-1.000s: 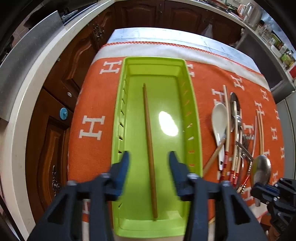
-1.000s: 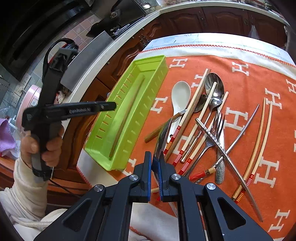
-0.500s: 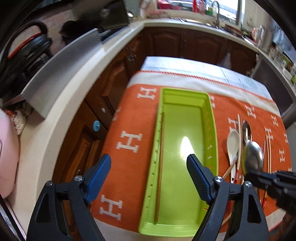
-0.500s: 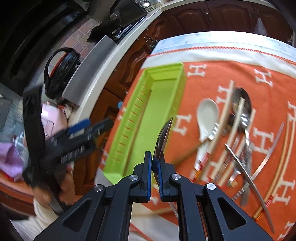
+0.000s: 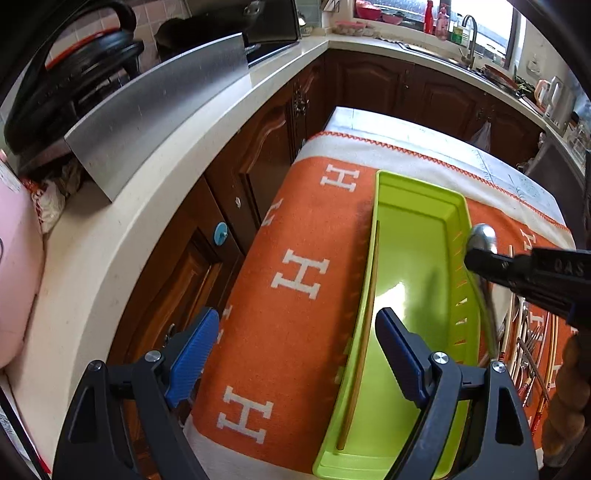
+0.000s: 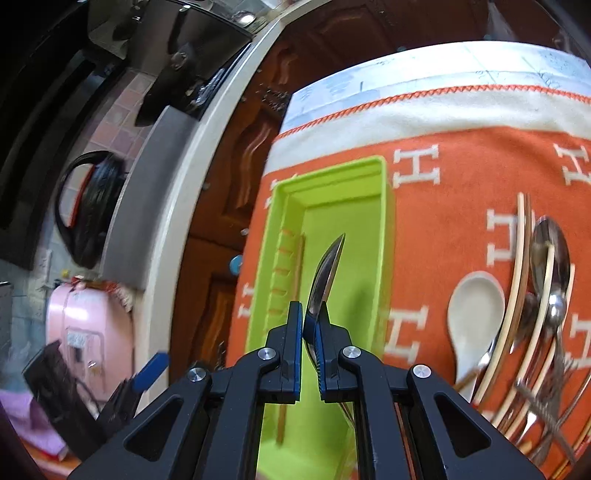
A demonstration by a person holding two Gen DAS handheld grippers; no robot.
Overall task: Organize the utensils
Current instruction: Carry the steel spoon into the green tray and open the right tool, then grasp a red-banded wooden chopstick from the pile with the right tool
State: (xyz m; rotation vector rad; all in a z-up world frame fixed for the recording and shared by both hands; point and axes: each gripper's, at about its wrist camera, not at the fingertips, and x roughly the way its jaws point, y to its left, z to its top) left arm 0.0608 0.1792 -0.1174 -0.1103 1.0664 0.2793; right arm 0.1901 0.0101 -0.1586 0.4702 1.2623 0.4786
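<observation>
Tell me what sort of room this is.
A home kitchen, most likely: dark wooden cabinets under a pale counter, a sink tap by the window, and cutlery beside a green tray.

- A tray (image 5: 421, 192) lies lengthwise on a cloth (image 5: 295, 325) that covers a table (image 5: 406, 123), near the cloth's left edge.
- 1 chopstick (image 5: 364, 325) lies in the tray along its left wall.
- A loose heap of utensils (image 6: 532, 325) lies on the cloth to the right of the tray, apart from it; in it a ceramic spoon (image 6: 474, 306) lies nearest the tray.
- A metal spoon (image 6: 325, 273) sits above the tray's floor, between the pads of the right gripper (image 6: 309, 325).
- The left gripper (image 5: 295, 354) hangs over the tray's left wall and the cloth beside it.
- A counter (image 5: 155, 206) runs left of the table, with cabinets (image 5: 258, 170) below it.
</observation>
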